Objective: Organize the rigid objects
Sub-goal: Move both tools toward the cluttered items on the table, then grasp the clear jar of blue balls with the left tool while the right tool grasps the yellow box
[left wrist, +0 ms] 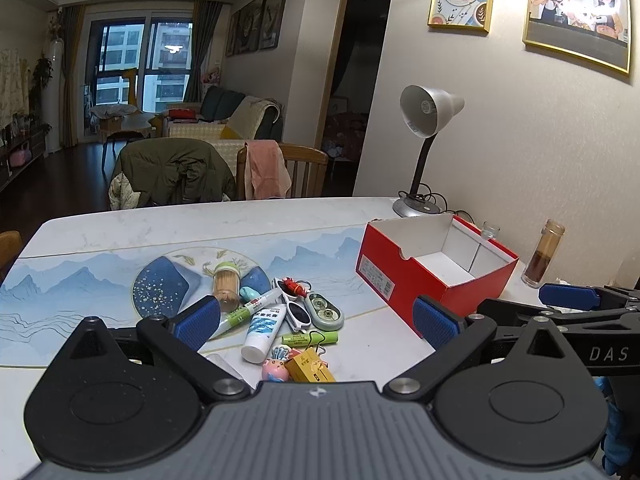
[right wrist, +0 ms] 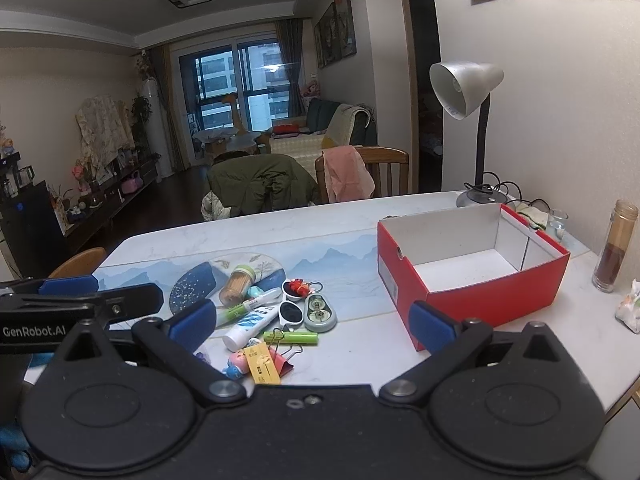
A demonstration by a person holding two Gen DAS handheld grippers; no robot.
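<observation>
Left gripper [left wrist: 318, 322]: jaws spread wide, nothing between the blue pads, touching nothing. It hangs above the near edge of the table [left wrist: 120, 236], tilted down toward the pile.

Right gripper [right wrist: 312, 326]: same, jaws fully apart and empty, no contact with anything. It sits just beside the left one; each gripper's blue fingers show at the edge of the other's view.

Pile of small items lies on the blue mountain-print mat [left wrist: 60, 292], in front of both grippers, all loose and touching or overlapping:
- white tube [left wrist: 264, 330] lying flat, cap toward the grippers
- green-and-white marker [left wrist: 250, 306] across the tube's far end
- toothpick jar [left wrist: 226, 284] with a green lid, tipped on its side at the back of the pile
- white sunglasses [left wrist: 298, 312] beside a pale green oval case [left wrist: 326, 310]
- red keychain charm [left wrist: 294, 286] just behind the sunglasses
- green cylinder [left wrist: 310, 338] with a binder clip over it
- small yellow box [left wrist: 310, 366] and a pink figurine [left wrist: 276, 368] closest to the grippers

Red cardboard box [left wrist: 432, 276] is right of the pile, apart from it, open top, white inside, with a divider; the visible compartment has nothing in it.

Behind the box: desk lamp [left wrist: 424, 120] against the wall. Right of the box: a tall jar [left wrist: 544, 254] with dark contents and a small glass [left wrist: 490, 230].
</observation>
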